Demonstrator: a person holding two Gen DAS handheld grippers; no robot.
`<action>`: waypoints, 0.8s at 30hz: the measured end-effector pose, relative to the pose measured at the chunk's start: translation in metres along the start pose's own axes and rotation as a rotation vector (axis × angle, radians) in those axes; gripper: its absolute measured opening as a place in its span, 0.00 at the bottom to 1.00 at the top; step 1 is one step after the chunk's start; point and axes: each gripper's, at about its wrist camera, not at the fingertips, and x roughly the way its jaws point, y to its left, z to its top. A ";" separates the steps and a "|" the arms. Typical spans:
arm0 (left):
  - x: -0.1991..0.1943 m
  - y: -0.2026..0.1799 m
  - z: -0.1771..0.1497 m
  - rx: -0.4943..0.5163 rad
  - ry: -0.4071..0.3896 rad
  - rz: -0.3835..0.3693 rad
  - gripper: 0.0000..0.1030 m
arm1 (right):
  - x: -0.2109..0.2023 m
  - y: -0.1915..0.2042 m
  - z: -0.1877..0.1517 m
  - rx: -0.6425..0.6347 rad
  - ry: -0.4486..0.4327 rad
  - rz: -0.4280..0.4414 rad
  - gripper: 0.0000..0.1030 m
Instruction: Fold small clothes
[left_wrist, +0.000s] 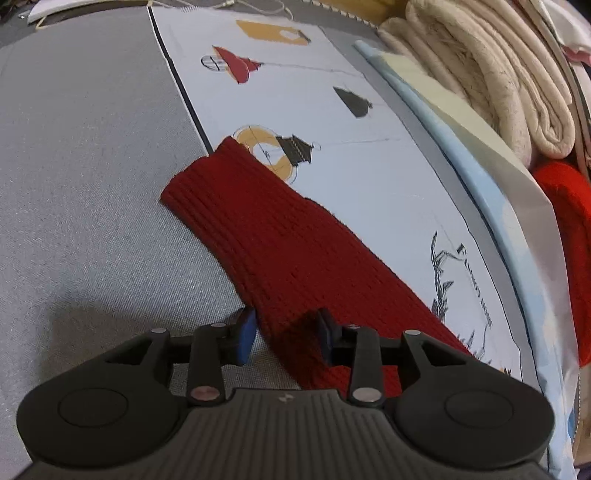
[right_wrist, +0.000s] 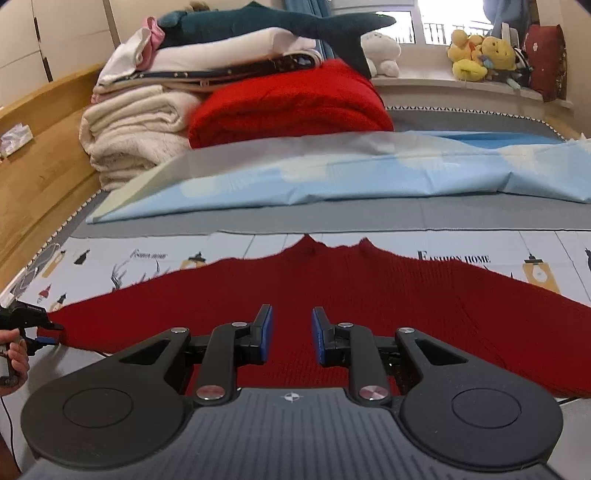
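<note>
left wrist view looks down one sleeve (left_wrist: 266, 236) of a dark red ribbed sweater, lying flat and slanting from the near right to its cuff at the far left. the sleeve lies half on a grey bed cover (left_wrist: 85, 184) and half on a white printed cloth (left_wrist: 295, 99) with lamp and house drawings. the left tongs (left_wrist: 286, 334) stand part way apart over the near end of the sleeve: one blue pad (left_wrist: 246, 332) is just off the sleeve's left edge, the other sits over the knit, and neither pad looks pressed on it.

right wrist view shows the one sweater (right_wrist: 332, 291) spread flat across the bed with both sleeves out to left and right and its two-peaked collar at the far side, on the printed cloth. the right tongs (right_wrist: 292, 332) hang over the middle of the body, jaws narrow with a clear gap, nothing pinched between them. at the far left edge the other tongs appear small, held in a hand (right_wrist: 14, 356), right at the cuff end of the left sleeve.

beyond the sweater lies one pale blue sheet (right_wrist: 332, 173). behind it are one folded bright red blanket (right_wrist: 288, 107) and one stack of cream and white bedding (right_wrist: 140, 122), with one dark plush shark (right_wrist: 280, 22) on top. on the window ledge are several soft toys: at least two yellow (right_wrist: 480, 55), one white (right_wrist: 380, 51).
</note>
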 end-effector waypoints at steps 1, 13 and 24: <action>-0.001 -0.002 -0.002 0.007 -0.018 0.009 0.25 | 0.001 0.000 -0.001 -0.002 0.005 -0.005 0.23; -0.141 -0.206 -0.120 0.587 -0.350 -0.396 0.11 | 0.009 -0.009 -0.001 0.062 -0.025 -0.099 0.10; -0.137 -0.265 -0.207 0.761 0.144 -0.527 0.32 | 0.047 -0.079 -0.026 0.540 0.118 -0.114 0.43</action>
